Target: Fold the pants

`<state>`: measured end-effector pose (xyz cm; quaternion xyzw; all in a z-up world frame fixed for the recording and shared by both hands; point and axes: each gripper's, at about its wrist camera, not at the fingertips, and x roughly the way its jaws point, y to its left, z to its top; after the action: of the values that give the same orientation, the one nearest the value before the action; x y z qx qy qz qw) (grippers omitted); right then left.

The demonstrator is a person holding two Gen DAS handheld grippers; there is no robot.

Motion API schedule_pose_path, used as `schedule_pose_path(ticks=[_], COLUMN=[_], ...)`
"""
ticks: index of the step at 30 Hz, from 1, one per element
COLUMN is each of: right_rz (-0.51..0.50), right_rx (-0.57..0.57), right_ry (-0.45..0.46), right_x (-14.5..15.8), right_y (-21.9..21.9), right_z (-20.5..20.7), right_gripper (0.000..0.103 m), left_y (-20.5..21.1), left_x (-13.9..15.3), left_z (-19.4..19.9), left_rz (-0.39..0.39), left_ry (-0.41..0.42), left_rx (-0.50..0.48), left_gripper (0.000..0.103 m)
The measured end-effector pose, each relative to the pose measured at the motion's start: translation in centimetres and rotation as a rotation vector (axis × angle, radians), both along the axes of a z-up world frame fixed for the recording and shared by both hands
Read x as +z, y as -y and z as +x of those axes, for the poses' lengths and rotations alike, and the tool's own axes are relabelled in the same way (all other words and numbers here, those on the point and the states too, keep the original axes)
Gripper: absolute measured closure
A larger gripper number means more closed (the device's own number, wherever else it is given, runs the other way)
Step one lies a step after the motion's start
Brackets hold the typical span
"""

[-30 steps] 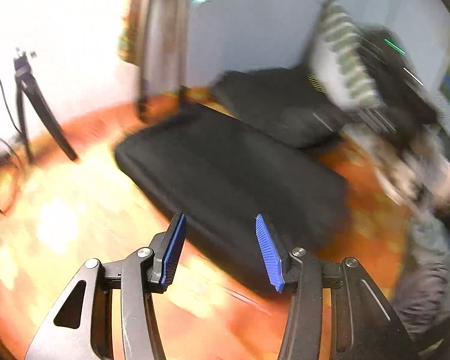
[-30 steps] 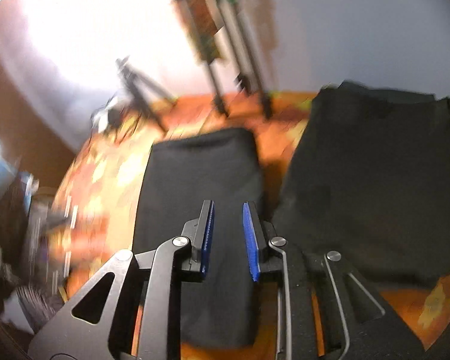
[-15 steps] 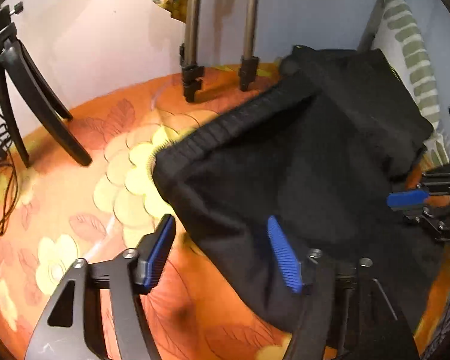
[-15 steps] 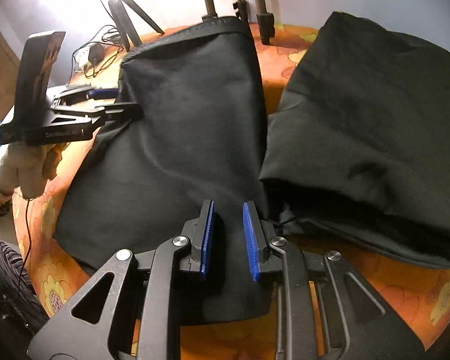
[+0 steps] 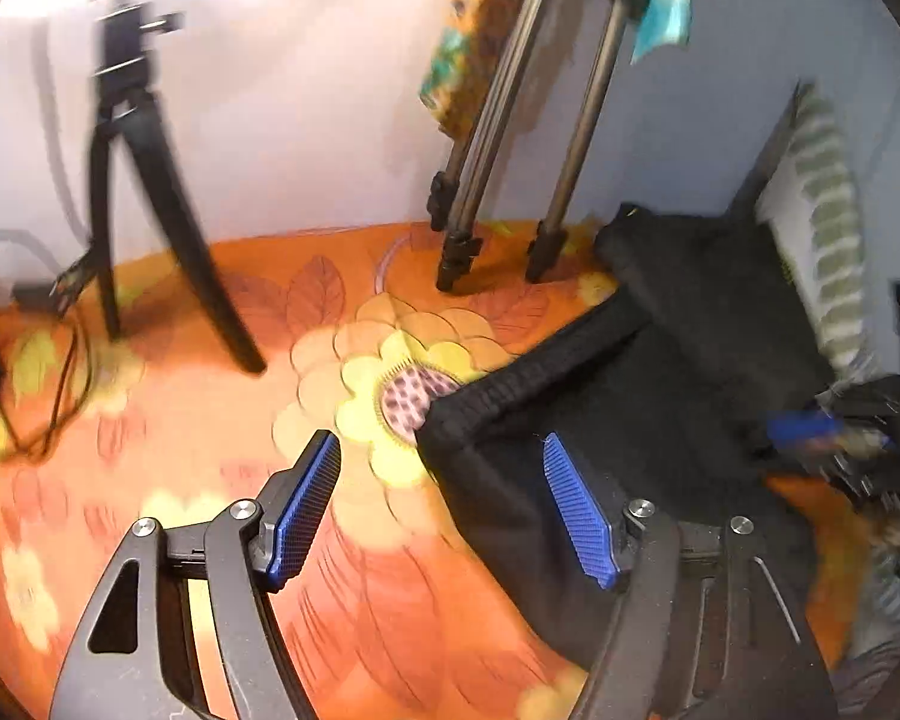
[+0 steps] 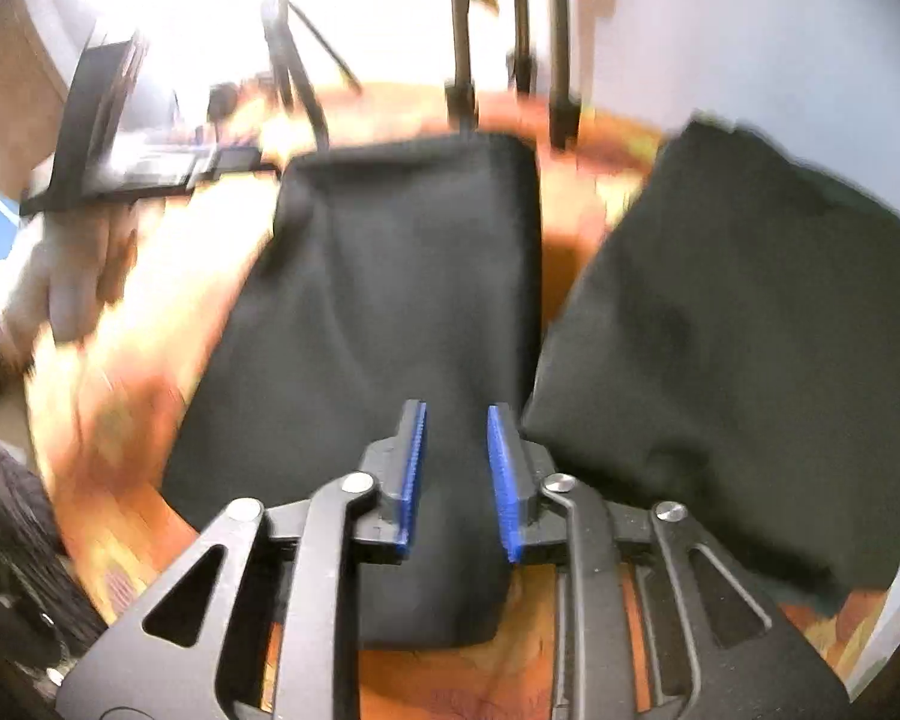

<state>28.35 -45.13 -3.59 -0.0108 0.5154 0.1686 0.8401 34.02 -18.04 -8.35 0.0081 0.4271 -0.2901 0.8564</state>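
**Both hand-held grippers lifting back from the pants**

Since half a second ago, the left hand-held gripper (image 5: 441,507) is pulling back from the black pants (image 6: 384,324), its blue fingers (image 5: 306,507) spread wide and holding nothing, one over the orange floral surface (image 5: 168,420), the other over the ribbed waistband corner (image 5: 450,426). Toward the far edge a black tripod (image 5: 144,204) and metal tripod legs (image 5: 486,150) are standing. The pants are lying folded mid-surface. Over their near edge, the right hand-held gripper (image 6: 453,471) is hovering with jaws narrowly parted, gripping nothing. Just right, a second dark garment (image 6: 744,330) is lying.
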Motion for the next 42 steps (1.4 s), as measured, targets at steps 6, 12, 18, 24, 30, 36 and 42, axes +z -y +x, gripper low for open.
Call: schedule_pose_path(ticks=[6, 12, 18, 24, 30, 36, 42], right_rz=[0.172, 0.172, 0.234, 0.252, 0.262, 0.307, 0.212], right_rx=[-0.094, -0.106, -0.086, -0.034, 0.026, 0.039, 0.020], right_ry=[-0.094, -0.179, -0.200, -0.182, -0.175, -0.197, -0.122], right_x=[-2.2, -6.0, -7.1, -7.6, -7.7, -8.4, -5.9], right_y=[1.3, 1.5, 2.0, 1.6, 0.4, -0.1, 1.0], right_z=[6.5, 8.9, 9.7, 9.1, 8.6, 8.8, 9.2], right_gripper=[0.043, 0.043, 0.042, 0.038, 0.053, 0.064, 0.049], left_y=[0.6, 0.9, 1.2, 2.2, 3.7, 5.1, 4.1], left_x=[-1.9, -4.3, -5.9, -5.9, -6.1, -6.1, -6.5], left_z=[-3.1, -2.6, -2.3, -2.4, -2.2, -2.1, -1.7], left_rz=[-0.062, -0.091, -0.106, -0.101, -0.126, -0.140, -0.147], left_ry=[-0.108, -0.182, -0.212, -0.184, -0.171, -0.154, -0.150], left_rx=[-0.009, 0.055, 0.059, 0.042, 0.032, 0.045, 0.049], left_gripper=[0.032, 0.032, 0.033, 0.032, 0.032, 0.033, 0.055])
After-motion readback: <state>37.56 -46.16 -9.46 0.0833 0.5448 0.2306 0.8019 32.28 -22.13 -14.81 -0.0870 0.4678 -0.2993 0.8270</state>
